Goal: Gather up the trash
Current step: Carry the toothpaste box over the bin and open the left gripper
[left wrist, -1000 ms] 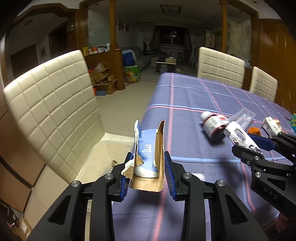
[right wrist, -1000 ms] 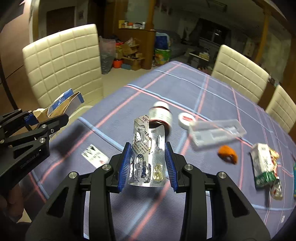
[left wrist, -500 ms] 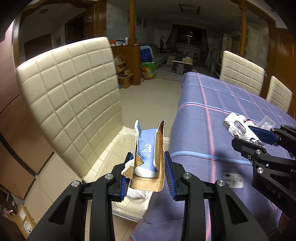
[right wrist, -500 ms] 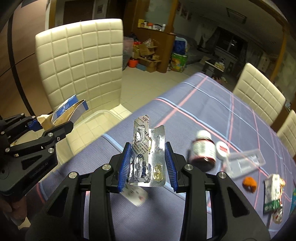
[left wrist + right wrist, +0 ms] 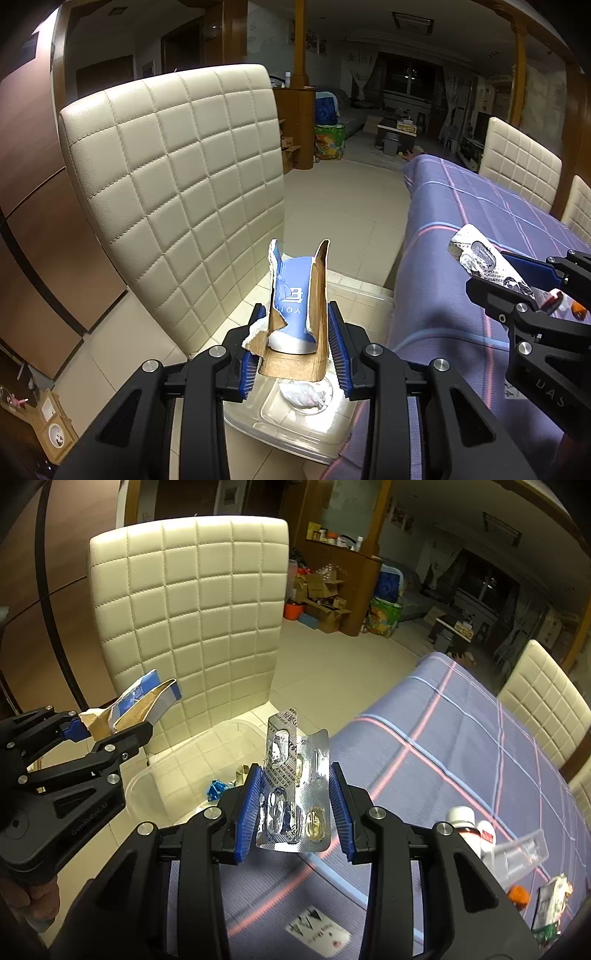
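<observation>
My left gripper [image 5: 295,343] is shut on a torn blue and brown cardboard box [image 5: 297,314], held above a clear plastic bin [image 5: 295,424] on the floor beside the table. White crumpled paper [image 5: 304,395] lies in the bin. My right gripper [image 5: 295,808] is shut on a silver pill blister pack [image 5: 295,794], held near the table's left edge, over the bin [image 5: 177,771]. The left gripper with the box [image 5: 140,705] shows at the left of the right wrist view. The right gripper with the blister pack [image 5: 484,258] shows at the right of the left wrist view.
A cream quilted chair [image 5: 177,192] stands just behind the bin. The purple checked tablecloth [image 5: 461,738] holds a pill bottle [image 5: 461,819], a clear plastic tray [image 5: 517,853], an orange bit [image 5: 517,893], a wrapper [image 5: 554,897] and a paper label [image 5: 317,930]. Small blue scraps [image 5: 216,788] lie in the bin.
Both grippers have swung left off the table toward the chair and the bin, each still holding its item. The bin now lies directly under the left gripper.
</observation>
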